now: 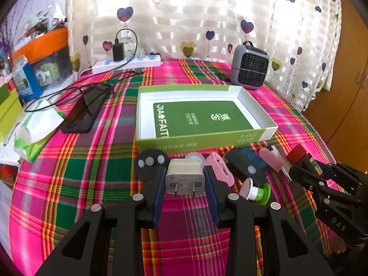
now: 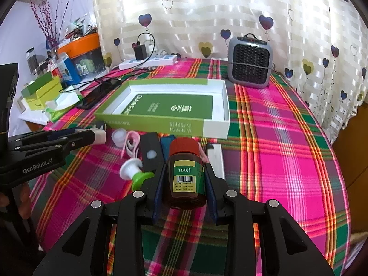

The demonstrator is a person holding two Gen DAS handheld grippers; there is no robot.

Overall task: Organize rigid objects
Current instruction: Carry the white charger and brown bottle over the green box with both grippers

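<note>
Currently left gripper (image 1: 185, 179) clamps white charger (image 1: 185, 177). Right gripper (image 2: 186, 179) clamps brown pill bottle (image 2: 186, 174). Both near green box (image 1: 202, 117) on counter (image 1: 92, 161).

Home room, heart-print curtain (image 1: 195, 18), plaid tablecloth (image 2: 287, 138), power strip (image 1: 126, 64), small heater (image 2: 249, 61)

We see a plaid tablecloth (image 1: 92, 184) w/ a grey mini heater (image 1: 249, 69) at the back right, near the heart-print curtain (image 1: 195, 11). A white power strip (image 1: 126, 63) holds a black adapter (image 1: 118, 50); its cable runs to a black phone (image 1: 85, 112). A tissue pack (image 1: 36, 126) lies just beside the phone.
</note>
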